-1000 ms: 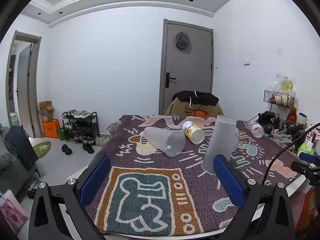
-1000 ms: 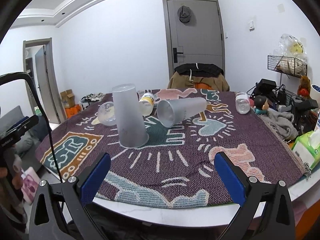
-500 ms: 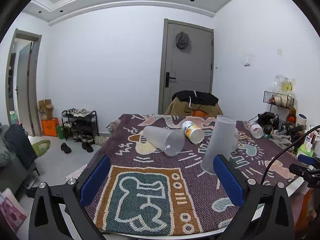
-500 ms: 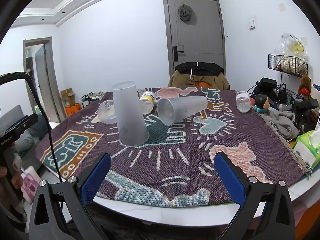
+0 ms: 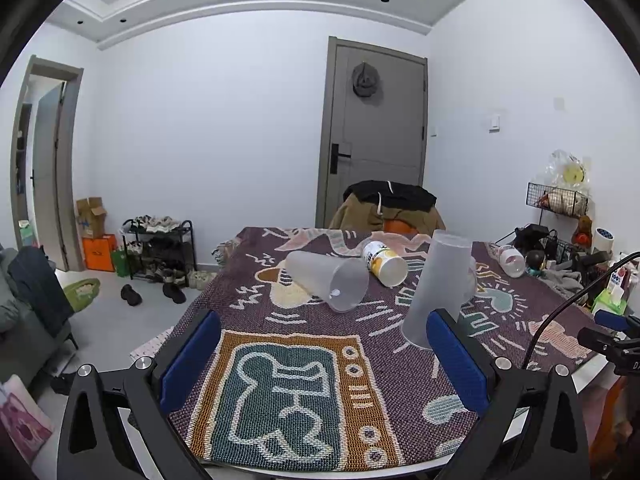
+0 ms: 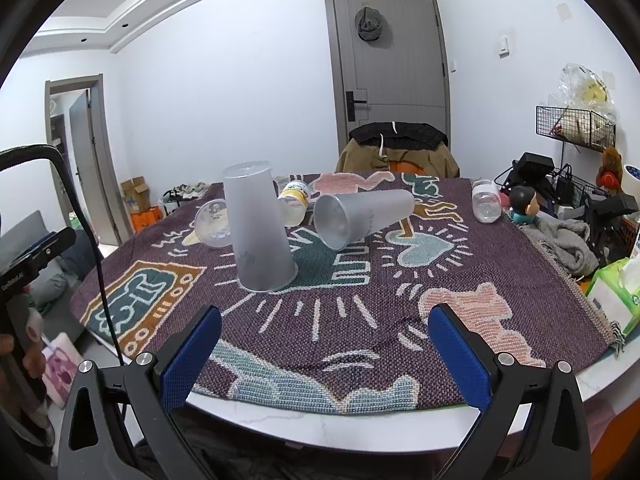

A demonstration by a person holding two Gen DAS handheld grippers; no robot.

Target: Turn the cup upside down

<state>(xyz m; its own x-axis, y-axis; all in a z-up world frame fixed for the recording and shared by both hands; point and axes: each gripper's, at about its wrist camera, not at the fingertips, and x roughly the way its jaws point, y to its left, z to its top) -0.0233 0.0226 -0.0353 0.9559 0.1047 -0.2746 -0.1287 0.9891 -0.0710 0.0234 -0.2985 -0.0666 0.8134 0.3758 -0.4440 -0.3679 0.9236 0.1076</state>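
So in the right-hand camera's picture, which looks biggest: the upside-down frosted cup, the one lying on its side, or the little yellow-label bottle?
1. Upside-down frosted cup, though it is nearest the camera.
2. Cup lying on its side; possibly the same size really.
3. Yellow-label bottle, partly hidden.

On my desk [image 6: 360,428] I count 3 frosted cups [image 6: 260,228]: 1 upside down, 2 lying beside it. Behind it lies 1 yellow-labelled jar [image 6: 295,200]; farther right, 1 clear bottle [image 6: 486,200].

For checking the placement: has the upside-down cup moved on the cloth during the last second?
No. In the right wrist view the upside-down cup stands on the same green figure of the cloth, beside the lying cup.
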